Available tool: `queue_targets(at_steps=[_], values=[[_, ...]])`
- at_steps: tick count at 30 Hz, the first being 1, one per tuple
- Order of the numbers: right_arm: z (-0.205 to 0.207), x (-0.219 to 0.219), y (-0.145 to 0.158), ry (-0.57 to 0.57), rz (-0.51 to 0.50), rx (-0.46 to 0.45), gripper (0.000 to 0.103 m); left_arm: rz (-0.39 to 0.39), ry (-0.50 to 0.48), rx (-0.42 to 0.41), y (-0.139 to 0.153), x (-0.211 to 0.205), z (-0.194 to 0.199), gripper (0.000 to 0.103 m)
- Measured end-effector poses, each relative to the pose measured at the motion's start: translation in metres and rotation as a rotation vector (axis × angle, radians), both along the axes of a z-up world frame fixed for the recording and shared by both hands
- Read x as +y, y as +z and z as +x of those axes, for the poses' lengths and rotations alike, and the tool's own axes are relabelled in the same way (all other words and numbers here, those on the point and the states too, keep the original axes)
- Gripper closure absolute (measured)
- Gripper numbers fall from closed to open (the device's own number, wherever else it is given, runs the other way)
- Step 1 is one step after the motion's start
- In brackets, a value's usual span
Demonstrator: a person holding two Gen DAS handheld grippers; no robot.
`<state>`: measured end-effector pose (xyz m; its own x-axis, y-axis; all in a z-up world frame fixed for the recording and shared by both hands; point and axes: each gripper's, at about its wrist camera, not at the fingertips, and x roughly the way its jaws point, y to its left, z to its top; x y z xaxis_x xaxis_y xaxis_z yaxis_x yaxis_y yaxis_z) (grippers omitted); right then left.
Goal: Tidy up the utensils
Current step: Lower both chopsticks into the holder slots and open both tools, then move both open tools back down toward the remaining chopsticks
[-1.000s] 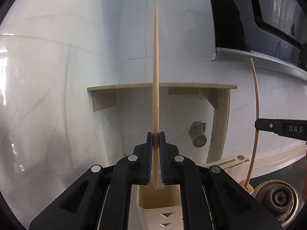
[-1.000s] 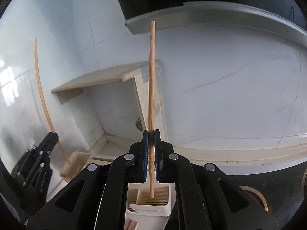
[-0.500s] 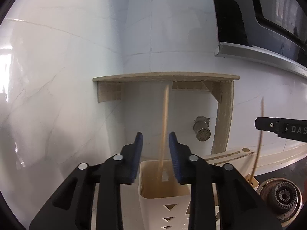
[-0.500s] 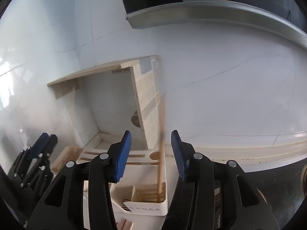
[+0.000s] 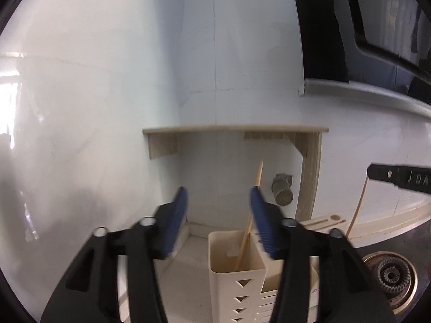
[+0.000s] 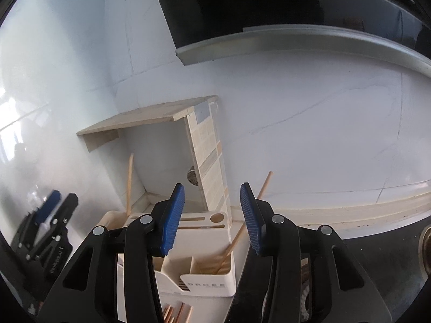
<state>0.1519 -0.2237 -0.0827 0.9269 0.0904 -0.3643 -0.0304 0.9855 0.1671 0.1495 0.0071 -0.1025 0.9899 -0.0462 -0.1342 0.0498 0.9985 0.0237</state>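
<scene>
White marble-look walls (image 5: 107, 107) meet in a corner above one cream utensil holder (image 5: 237, 271). Two chopsticks (image 6: 237, 231) lean inside it. Left gripper (image 5: 218, 220) is opening, right gripper (image 6: 212, 215) released; both empty.

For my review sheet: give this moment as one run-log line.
left gripper: opening, empty | right gripper: open, empty | left chopstick: leaning in holder | right chopstick: leaning in holder

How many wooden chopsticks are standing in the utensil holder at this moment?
2. One chopstick leans right in the right-hand compartment of the cream utensil holder; the other chopstick stands in the far left compartment. More may lie hidden behind the grippers.
</scene>
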Motion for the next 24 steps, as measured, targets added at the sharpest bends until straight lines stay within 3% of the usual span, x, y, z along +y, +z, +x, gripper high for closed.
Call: queue_targets(at_steps=[8, 16, 24], values=[[-0.032, -0.010, 0.011, -0.003, 0.036, 0.014, 0.060, 0.023, -0.033, 0.086, 0.030, 0.008, -0.033, 0.051], [-0.065, -0.010, 0.011, -0.008, 0.052, 0.042, 0.060, 0.019, -0.018, 0.165, 0.041, 0.023, -0.068, 0.050], [-0.090, -0.005, -0.015, -0.008, 0.070, 0.119, 0.060, 0.041, -0.025, 0.249, 0.033, 0.029, -0.086, 0.038]])
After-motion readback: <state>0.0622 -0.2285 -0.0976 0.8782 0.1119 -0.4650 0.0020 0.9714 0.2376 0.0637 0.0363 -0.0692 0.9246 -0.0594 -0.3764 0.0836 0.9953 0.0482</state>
